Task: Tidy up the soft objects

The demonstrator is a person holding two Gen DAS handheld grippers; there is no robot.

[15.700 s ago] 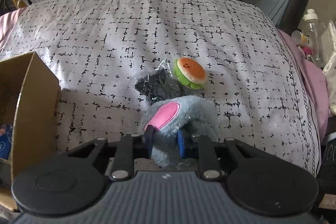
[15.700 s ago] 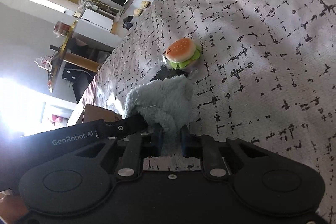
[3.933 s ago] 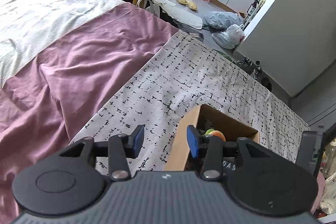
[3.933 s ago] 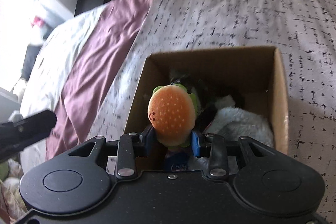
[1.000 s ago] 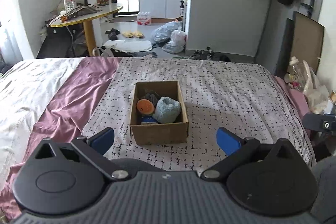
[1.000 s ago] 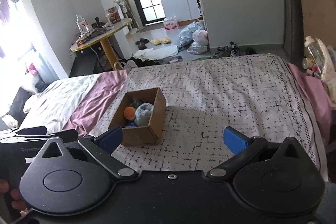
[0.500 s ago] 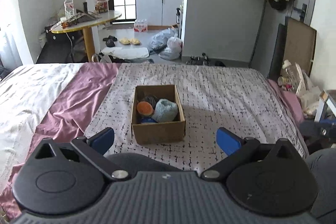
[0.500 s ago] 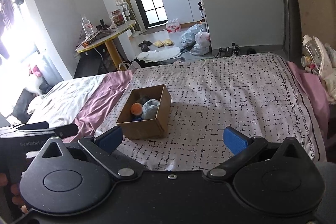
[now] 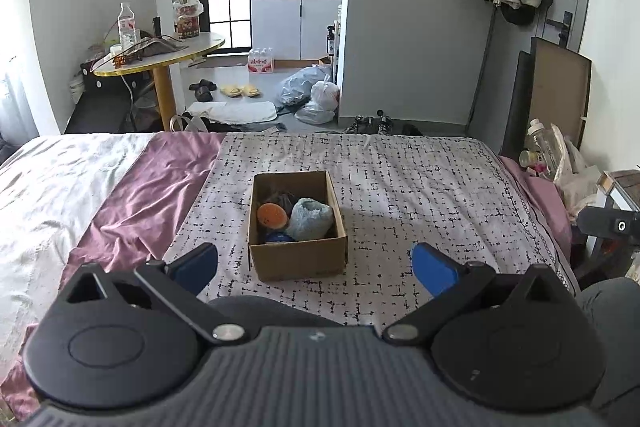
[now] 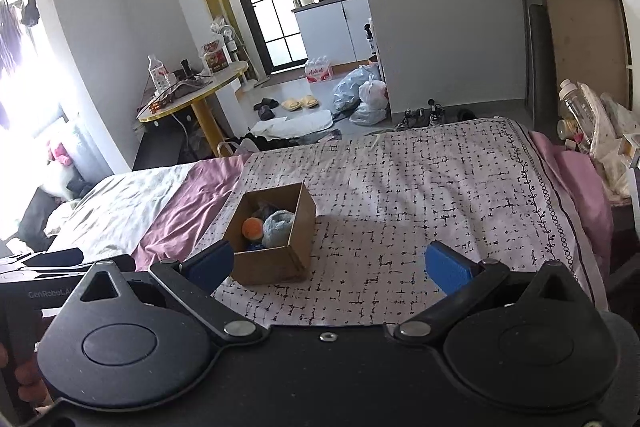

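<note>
A brown cardboard box [image 9: 298, 261] sits on the patterned bedspread [image 9: 420, 195]. Inside lie a grey-blue plush toy [image 9: 311, 219], an orange burger toy [image 9: 271, 215], a dark item behind them and something blue in front. The box also shows in the right wrist view [image 10: 276, 267] with the plush toy [image 10: 278, 225] and the burger toy [image 10: 253, 227]. My left gripper [image 9: 316, 265] is wide open and empty, held well back from the box. My right gripper [image 10: 330, 263] is wide open and empty, to the right of the left one.
A purple sheet [image 9: 140, 195] and a white blanket [image 9: 44, 187] cover the bed's left side. Bottles and bags [image 10: 588, 127] stand off the bed's right edge. A round table [image 9: 156, 55], slippers and plastic bags [image 9: 312, 95] are on the floor beyond the bed.
Both grippers have drawn a little further back and up from the box, staying wide open. The box and its toys have not moved.
</note>
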